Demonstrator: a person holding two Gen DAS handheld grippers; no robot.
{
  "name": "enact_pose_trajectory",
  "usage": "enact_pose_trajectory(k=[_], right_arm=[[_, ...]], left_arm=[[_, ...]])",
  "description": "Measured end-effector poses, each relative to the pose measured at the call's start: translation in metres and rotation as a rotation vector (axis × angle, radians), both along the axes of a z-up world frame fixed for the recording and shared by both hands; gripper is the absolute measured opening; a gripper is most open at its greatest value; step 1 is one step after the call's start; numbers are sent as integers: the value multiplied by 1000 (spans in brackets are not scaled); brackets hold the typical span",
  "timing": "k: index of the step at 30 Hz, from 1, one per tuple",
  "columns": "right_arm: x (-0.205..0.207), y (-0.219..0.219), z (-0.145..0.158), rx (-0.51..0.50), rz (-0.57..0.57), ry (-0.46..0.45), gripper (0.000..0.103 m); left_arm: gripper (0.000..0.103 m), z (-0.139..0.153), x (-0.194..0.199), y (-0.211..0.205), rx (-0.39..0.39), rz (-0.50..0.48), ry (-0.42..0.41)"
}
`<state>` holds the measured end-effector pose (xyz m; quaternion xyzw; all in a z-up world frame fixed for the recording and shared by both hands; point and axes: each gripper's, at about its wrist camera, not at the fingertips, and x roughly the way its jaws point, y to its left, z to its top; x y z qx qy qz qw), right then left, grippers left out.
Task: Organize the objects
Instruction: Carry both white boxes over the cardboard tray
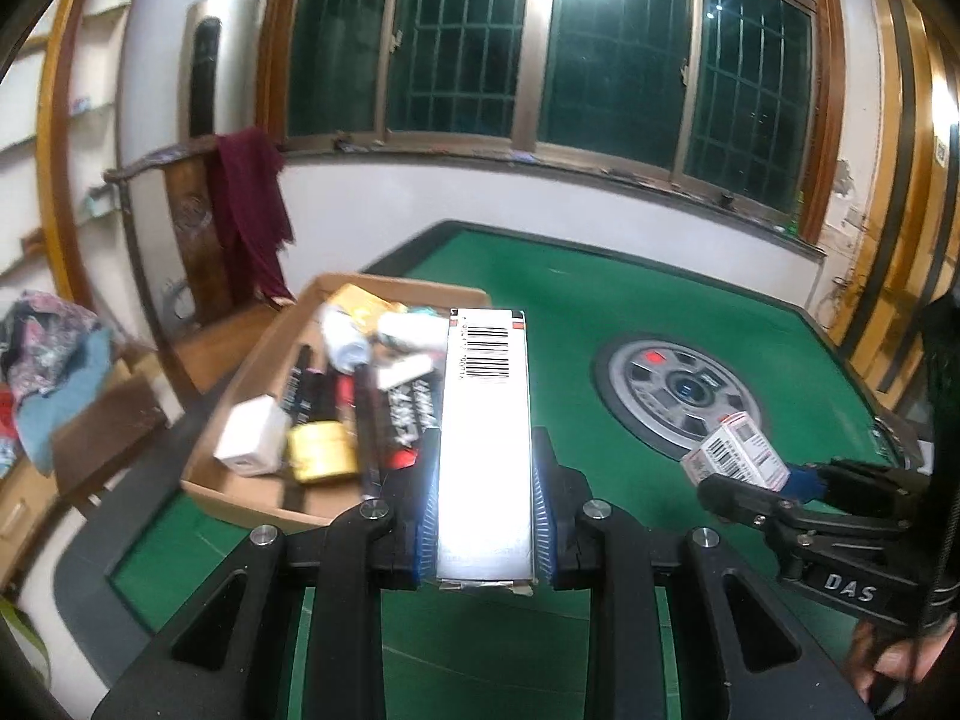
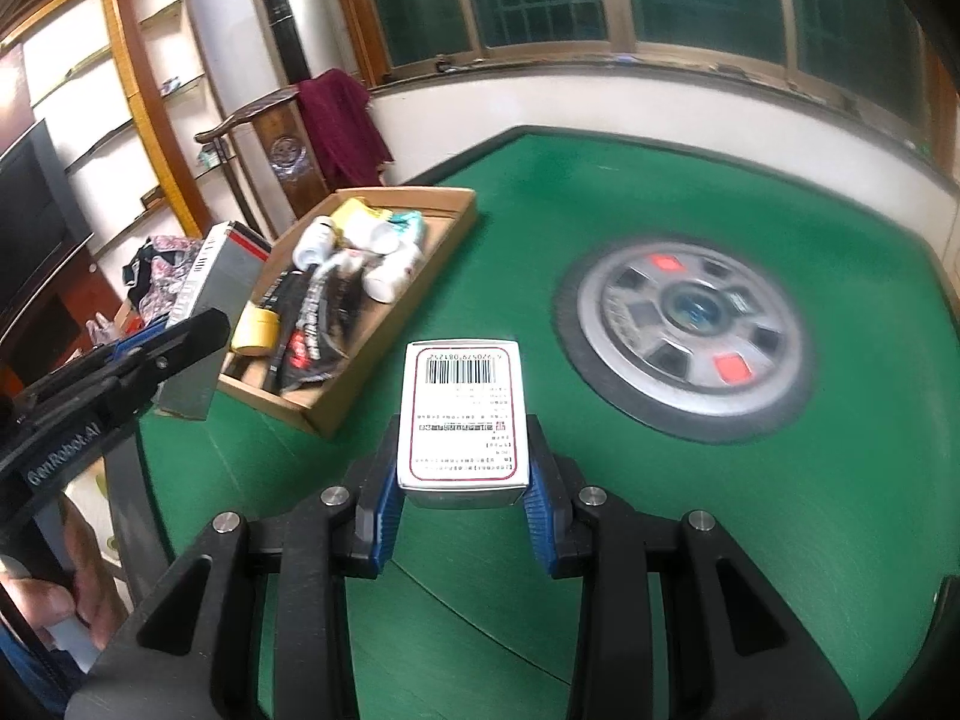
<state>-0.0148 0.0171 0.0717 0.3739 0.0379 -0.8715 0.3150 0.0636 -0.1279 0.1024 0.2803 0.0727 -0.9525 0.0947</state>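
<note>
I am gripping a long white barcoded carton (image 1: 485,438) tight between my left gripper (image 1: 485,480) pads, holding it above the green mahjong table (image 1: 660,312) just beside the cardboard tray (image 1: 252,354) crammed with tubes and bottles. My right gripper (image 2: 462,480) is clamping a shorter red-bordered medicine box (image 2: 463,414) over the felt, near the table's round centre hub (image 2: 684,324)

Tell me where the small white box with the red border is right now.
The small white box is clamped in the right gripper, held above the green table, right of the cardboard tray; the left wrist view shows it at right.
</note>
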Motion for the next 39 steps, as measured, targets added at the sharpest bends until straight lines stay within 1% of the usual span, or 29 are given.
enact_pose_trajectory(k=[10,18,31,39], right_arm=[[4,-41,16,14,60,36,33],[0,-66,23,29,92,50,33],[-21,-108,26,50,132,42,33],[-42,-126,30,64,133,43,33]], left_arm=[[23,-2,8,-26,-18,47,31],[23,-7,4,-45,-17,82,33],[23,-17,-8,-68,-21,128,18],[23,-23,-18,-77,-43,148,12]])
